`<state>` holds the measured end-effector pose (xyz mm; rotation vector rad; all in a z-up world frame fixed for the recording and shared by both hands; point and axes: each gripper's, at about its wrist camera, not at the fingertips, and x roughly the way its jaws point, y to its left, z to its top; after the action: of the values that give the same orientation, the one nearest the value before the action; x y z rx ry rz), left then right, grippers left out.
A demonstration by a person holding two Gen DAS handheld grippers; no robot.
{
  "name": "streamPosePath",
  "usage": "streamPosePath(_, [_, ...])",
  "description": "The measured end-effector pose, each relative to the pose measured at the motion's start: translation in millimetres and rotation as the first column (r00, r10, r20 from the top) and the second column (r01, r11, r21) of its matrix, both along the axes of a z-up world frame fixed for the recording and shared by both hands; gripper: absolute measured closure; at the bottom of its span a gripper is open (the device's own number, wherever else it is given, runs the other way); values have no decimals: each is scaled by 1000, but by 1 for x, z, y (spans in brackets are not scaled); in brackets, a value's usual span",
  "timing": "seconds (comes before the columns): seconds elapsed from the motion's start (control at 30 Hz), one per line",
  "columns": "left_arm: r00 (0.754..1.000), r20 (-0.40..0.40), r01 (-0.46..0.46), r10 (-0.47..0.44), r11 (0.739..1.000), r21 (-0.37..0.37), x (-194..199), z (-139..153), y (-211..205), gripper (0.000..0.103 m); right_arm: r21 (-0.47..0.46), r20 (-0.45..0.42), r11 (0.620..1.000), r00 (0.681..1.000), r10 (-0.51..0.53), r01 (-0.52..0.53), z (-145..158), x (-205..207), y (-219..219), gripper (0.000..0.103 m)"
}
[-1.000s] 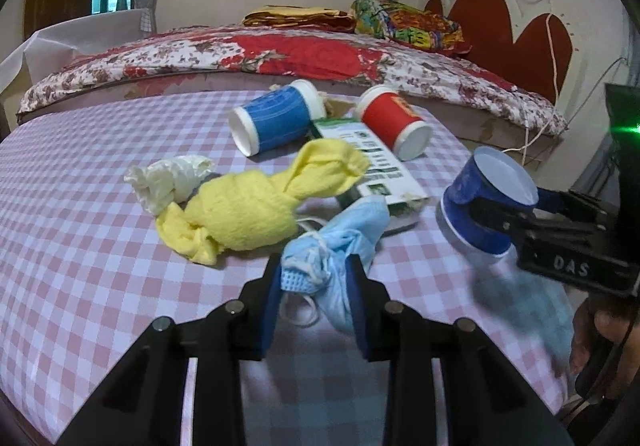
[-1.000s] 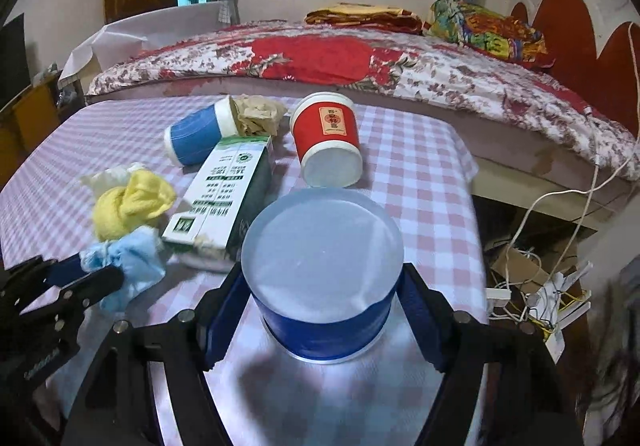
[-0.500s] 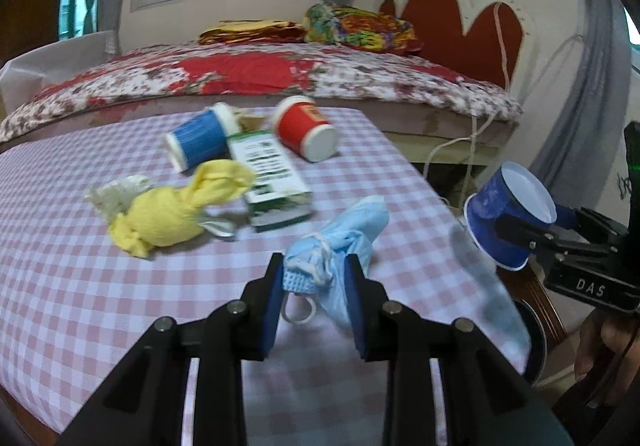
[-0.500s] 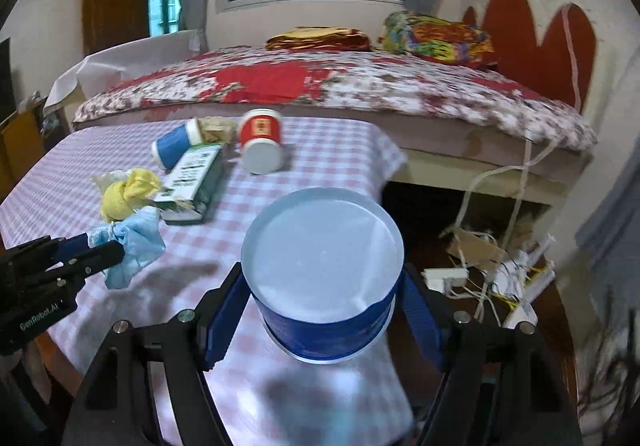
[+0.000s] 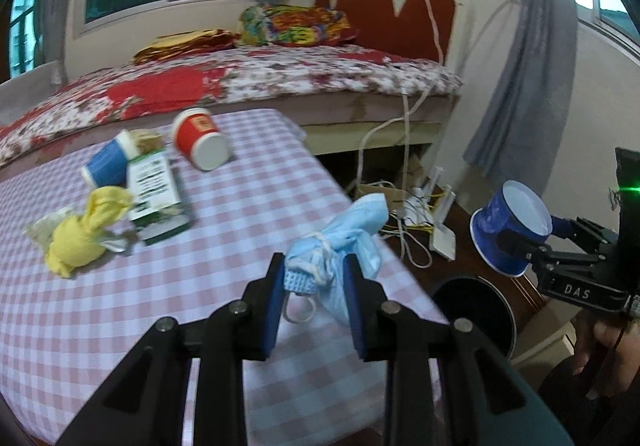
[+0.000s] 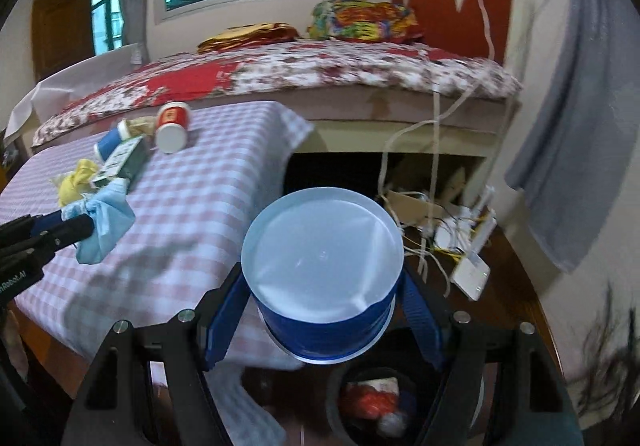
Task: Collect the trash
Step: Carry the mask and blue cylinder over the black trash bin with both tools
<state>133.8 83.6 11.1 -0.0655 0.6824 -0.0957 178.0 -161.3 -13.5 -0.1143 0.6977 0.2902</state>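
My left gripper (image 5: 314,278) is shut on a crumpled blue face mask (image 5: 344,238) and holds it above the right edge of the checked table (image 5: 248,206). My right gripper (image 6: 320,310) is shut on a blue paper cup (image 6: 322,270), bottom towards the camera, held over a black trash bin (image 6: 404,402) on the floor; red and white trash lies inside. The bin also shows in the left wrist view (image 5: 476,306). On the table lie a red cup (image 5: 200,138), a blue cup (image 5: 106,164), a green-white carton (image 5: 158,190) and a yellow cloth (image 5: 86,234).
A bed with a floral cover (image 6: 304,74) stands behind the table. Cables and a white power strip (image 6: 468,270) lie on the floor right of the table. A grey curtain (image 6: 576,150) hangs at the right.
Both grippers have swung right, off the table's middle towards its right edge. The blue cup now hangs over the bin, and the mask is carried near the table edge.
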Motion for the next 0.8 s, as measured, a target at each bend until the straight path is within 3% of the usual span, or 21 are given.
streamPosePath(0.3, [991,-14,136,-136,991,10,7,-2,-61,73,4,-34,995,994,-100,100,-17,-15,-66,27])
streamPosePath(0.8, [932,-103,349,-347,937,3,5,-37,-147,73,-4,-101,990,985,-138,138,-54,-36,-121,27])
